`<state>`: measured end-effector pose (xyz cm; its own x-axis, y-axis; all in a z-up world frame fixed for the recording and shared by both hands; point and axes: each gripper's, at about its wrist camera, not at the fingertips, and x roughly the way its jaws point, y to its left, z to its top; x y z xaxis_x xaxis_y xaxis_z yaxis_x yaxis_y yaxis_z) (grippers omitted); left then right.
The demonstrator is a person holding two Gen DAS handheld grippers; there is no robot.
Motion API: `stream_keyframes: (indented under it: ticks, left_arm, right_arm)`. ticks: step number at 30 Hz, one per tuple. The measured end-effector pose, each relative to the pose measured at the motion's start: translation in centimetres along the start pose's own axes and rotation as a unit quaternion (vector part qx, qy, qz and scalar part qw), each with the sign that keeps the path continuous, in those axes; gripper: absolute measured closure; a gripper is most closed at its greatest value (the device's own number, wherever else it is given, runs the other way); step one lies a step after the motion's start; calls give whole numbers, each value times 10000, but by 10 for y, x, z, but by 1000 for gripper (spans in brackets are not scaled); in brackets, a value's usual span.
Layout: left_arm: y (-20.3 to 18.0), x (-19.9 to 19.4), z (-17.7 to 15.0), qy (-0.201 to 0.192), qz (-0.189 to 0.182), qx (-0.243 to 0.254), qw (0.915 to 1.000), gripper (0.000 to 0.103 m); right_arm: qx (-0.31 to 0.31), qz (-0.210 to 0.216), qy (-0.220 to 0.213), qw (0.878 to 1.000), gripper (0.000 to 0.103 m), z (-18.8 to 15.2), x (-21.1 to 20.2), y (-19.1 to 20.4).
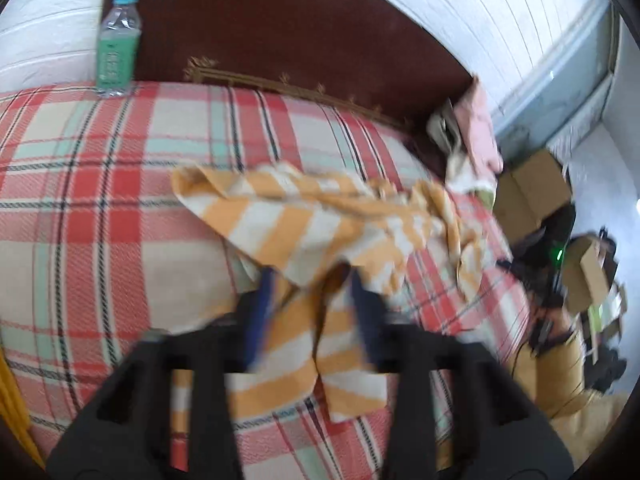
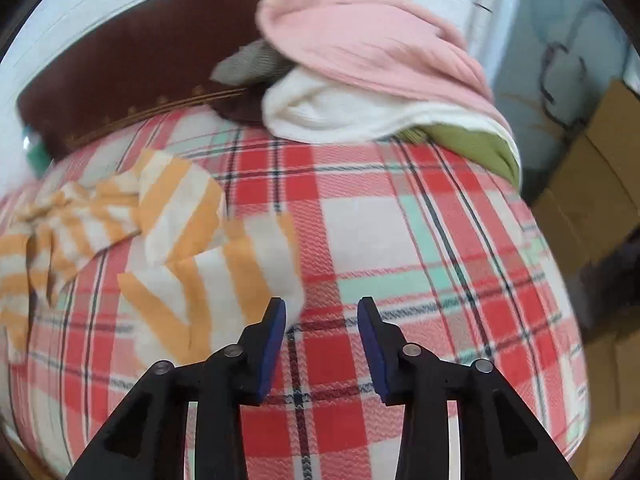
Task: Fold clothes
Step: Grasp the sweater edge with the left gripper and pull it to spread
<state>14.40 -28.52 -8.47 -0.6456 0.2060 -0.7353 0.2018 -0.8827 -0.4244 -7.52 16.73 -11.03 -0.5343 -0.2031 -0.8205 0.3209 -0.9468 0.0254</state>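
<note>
Your left gripper (image 1: 312,280) fingers straddle the rumpled orange-striped cloth (image 1: 320,216), grip unclear; right gripper (image 2: 322,316) gapes empty beside it. Spread it flat on the bed (image 2: 400,240).

orange-and-white striped garment (image 1: 320,220) | crumpled, partly lifted | on plaid bed cover (image 1: 100,200)

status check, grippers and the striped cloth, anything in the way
Left gripper open, orange striped cloth between its jaws. Right gripper open, empty, beside cloth edge. Clothes pile and bottle well clear.
</note>
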Motion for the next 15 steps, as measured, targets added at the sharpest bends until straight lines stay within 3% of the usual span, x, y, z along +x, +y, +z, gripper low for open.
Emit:
stream_keyframes:
  ticks: [3,6,7,8,9,10,12,15]
  left_arm:
    - [-21,22,-19,174,-62,455,9988,17]
    - [-37,46,-19,292,87,713,9970,19]
    - [-40,54,-17,340,76,746,9966,24]
    - [-44,61,-15,428,40,754,9962,48]
    - [-47,69,-13,583,-3,746,9955,78]
    - [-48,76,-11,715,-34,729,9948,85]
    - [-47,77,-7,701,-146,669,9952,89]
    - [-29,54,9,290,-454,154,9984,90]
  right_arm:
    - [9,626,-455,9970,61,-7,-17,20]
    - [-449,1555,-492,9856,60,-11,-20,71]
    - [-615,1856,-489,9795,60,-13,-20,89]
    - [-781,2095,-448,9737,60,-14,-18,108]
    - [-947,2246,-354,9692,59,-16,-13,126]
    - [-1114,2384,-239,9645,59,-18,-7,146]
    - [-1404,2516,-34,9576,59,-22,7,180]
    - [-1620,2670,118,9499,59,-22,21,210]
